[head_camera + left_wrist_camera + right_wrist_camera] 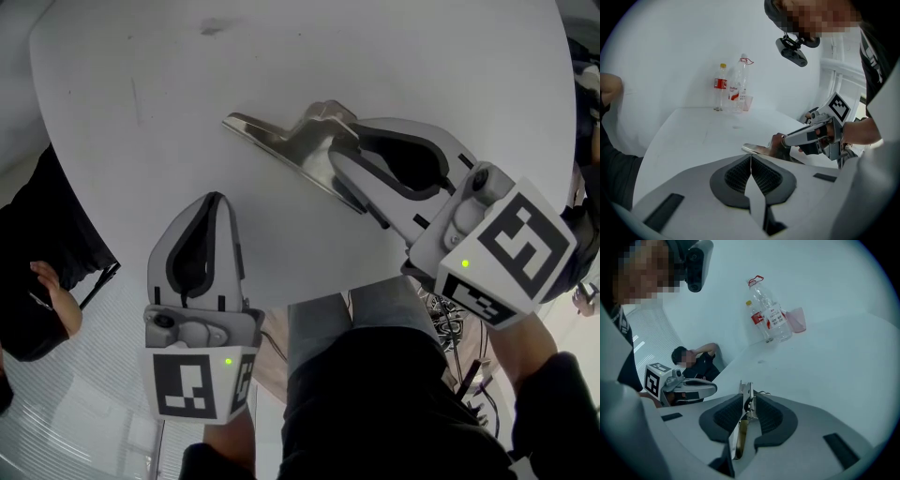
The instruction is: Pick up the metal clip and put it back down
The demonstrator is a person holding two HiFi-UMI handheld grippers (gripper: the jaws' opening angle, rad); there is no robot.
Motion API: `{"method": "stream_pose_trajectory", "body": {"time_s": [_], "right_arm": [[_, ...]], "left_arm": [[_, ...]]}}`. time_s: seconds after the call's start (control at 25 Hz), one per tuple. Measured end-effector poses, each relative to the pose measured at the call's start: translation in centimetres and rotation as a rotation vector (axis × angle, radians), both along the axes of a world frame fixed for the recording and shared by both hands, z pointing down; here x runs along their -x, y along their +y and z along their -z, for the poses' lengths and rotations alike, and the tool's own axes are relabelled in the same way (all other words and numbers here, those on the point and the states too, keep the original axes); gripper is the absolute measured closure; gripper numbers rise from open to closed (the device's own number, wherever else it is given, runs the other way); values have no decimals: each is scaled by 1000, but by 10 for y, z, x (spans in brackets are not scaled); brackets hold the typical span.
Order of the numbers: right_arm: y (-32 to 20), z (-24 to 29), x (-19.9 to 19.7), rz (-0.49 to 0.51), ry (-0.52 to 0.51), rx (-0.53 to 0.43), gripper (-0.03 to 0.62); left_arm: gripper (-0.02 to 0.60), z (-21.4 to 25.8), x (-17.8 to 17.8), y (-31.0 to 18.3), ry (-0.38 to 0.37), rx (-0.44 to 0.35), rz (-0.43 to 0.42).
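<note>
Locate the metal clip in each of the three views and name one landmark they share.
Head view: metal clip above centre, against the white table, its handle in the right gripper.
Left gripper view: metal clip right of centre, past the closed jaws.
Right gripper view: metal clip low centre, edge-on between the jaws.
Shared landmark: the white table.

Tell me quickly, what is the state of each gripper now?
Left gripper: closed, empty.
Right gripper: closed on the metal clip.
</note>
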State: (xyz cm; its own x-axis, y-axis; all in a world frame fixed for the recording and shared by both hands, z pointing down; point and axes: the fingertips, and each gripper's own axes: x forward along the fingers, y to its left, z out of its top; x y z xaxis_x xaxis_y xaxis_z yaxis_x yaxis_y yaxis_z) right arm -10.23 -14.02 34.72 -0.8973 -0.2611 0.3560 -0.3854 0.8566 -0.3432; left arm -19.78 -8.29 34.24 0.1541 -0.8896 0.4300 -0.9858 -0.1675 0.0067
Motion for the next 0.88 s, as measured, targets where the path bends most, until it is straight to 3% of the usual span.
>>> {"method": "stream_pose_trajectory", "body": {"time_s": [0.36,0.72,0.88], "right_arm": [[-6,24,-41,-123,-5,-75,516],[5,52,-65,-140,-3,-138,520],[12,70,-73,-152,8,-206,543]], "left_arm": [[558,23,-13,8,-14,-54,-4],[558,53,-36,14,-49,-73,-38],[558,62,-45,17,-18,-75,-43]]}}
